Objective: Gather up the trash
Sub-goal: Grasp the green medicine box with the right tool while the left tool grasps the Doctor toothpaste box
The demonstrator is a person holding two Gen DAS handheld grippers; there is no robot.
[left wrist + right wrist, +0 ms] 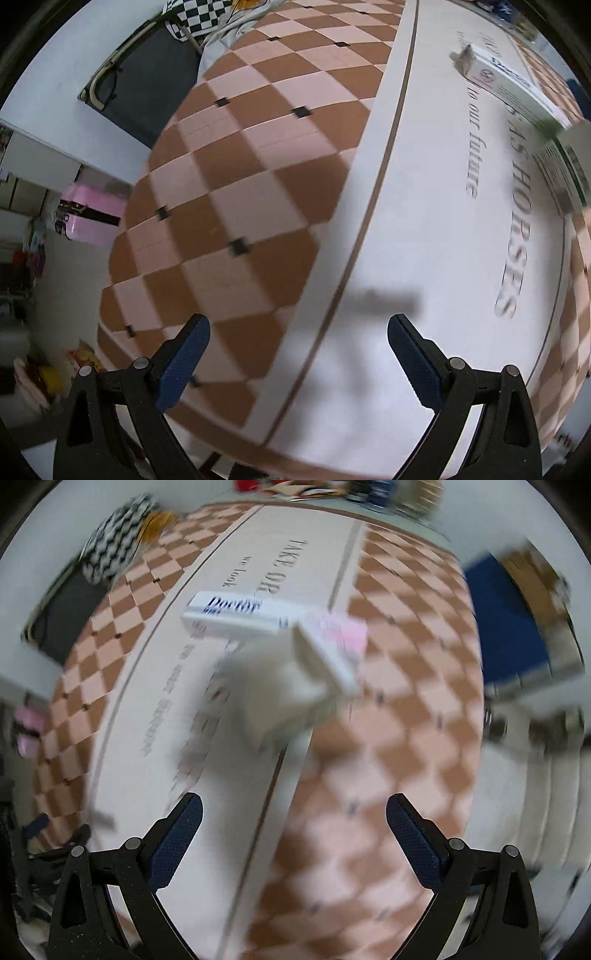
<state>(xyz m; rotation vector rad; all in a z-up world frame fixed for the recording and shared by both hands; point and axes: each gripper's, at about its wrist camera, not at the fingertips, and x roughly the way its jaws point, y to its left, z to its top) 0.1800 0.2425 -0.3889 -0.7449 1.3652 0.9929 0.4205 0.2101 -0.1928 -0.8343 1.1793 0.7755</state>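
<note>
A long white toothpaste carton [236,614] with blue lettering lies on the table's white centre strip. Touching its right end, a white and pink box [332,646] lies tilted, and a blurred white lump [273,698] sits in front of both. My right gripper [294,834] is open, well short of them, nothing between its fingers. In the left wrist view the same long carton [513,86] lies at the far upper right, with another printed box [565,166] at the right edge. My left gripper [298,356] hangs open over the white strip, empty.
The table top [236,184] is a brown and pink checkered cloth with a lettered white strip. A black-and-white checkered cloth [114,550] lies at its far left corner. A blue box [506,627] stands off the right side. A pink case [92,216] stands on the floor at left.
</note>
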